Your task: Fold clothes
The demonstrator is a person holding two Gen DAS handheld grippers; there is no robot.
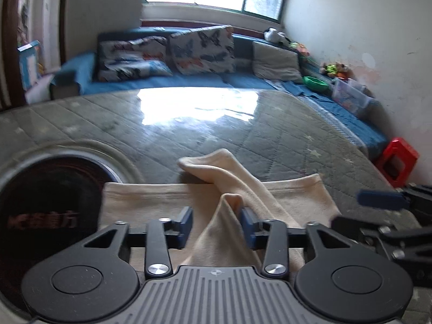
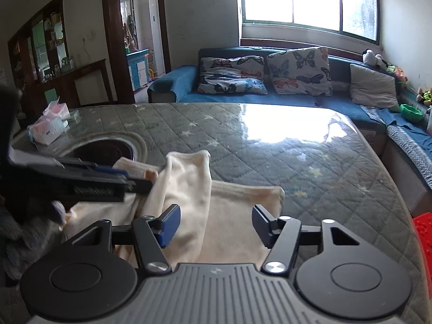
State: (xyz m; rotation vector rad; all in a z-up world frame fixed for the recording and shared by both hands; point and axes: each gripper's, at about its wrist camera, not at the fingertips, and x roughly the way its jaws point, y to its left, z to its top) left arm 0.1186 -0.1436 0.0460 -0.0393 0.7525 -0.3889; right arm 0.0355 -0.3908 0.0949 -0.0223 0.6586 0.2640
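Cloth, a cream knit garment (image 1: 167,202), lies flat on my quilted grey table (image 1: 243,135), my left gripper (image 1: 216,222) half-closed around a raised fold without clamping, right gripper (image 2: 213,225) apart above it, so next I pinch and fold over.

Blue sofa (image 2: 243,100) with 3 cushions beneath bright window (image 2: 307,0), white walls.

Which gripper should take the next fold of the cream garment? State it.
Probably left. The left gripper has a raised fold of the cream garment between its fingers; the right gripper stands open above flat cloth.
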